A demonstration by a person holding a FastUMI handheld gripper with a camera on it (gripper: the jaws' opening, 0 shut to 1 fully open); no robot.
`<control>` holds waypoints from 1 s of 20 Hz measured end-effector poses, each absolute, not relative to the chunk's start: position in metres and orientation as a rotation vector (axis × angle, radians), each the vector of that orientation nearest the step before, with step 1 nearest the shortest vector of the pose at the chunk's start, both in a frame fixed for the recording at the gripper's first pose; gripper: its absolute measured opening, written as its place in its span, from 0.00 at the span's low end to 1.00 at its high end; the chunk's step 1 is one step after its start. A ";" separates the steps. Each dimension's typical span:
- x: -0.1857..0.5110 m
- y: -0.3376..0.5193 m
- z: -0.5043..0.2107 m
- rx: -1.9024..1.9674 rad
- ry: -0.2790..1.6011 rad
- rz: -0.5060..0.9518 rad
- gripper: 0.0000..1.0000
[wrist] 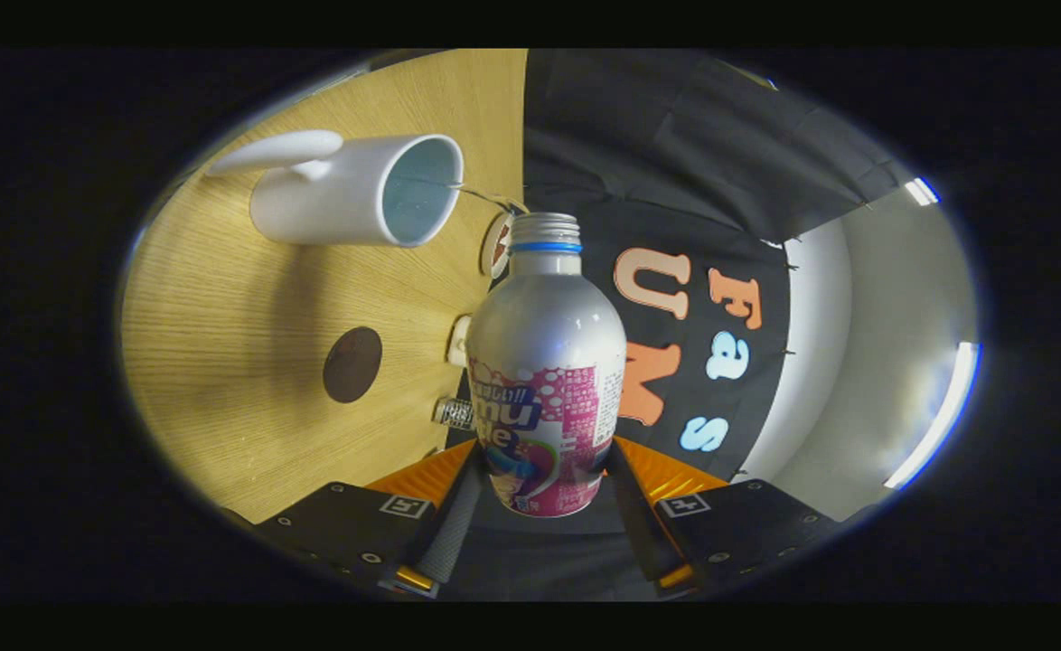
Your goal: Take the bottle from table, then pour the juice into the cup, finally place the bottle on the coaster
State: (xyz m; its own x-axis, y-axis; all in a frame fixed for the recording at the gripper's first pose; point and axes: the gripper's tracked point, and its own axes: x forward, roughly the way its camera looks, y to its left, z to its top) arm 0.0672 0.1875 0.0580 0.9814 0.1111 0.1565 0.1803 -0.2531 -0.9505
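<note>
The wooden table [241, 380] stands turned on its side to the left in the gripper view, with the booth's black cloth wall [675, 181] to the right. The silver bottle [547, 362] with a pink label sits clamped between both fingers of the gripper [544, 506], its uncapped neck pointing away. The white cup [350, 190] lies to the far left of the bottle's mouth, apart from it. The dark round coaster [352, 364] rests on the table, nearer, left of the bottle.
</note>
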 end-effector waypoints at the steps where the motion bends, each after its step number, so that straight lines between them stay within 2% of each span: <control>1: 0.067 0.187 0.058 -1.834 -0.214 -0.068 0.76; 20: 0.066 0.192 0.054 -1.871 -0.192 -0.039 0.76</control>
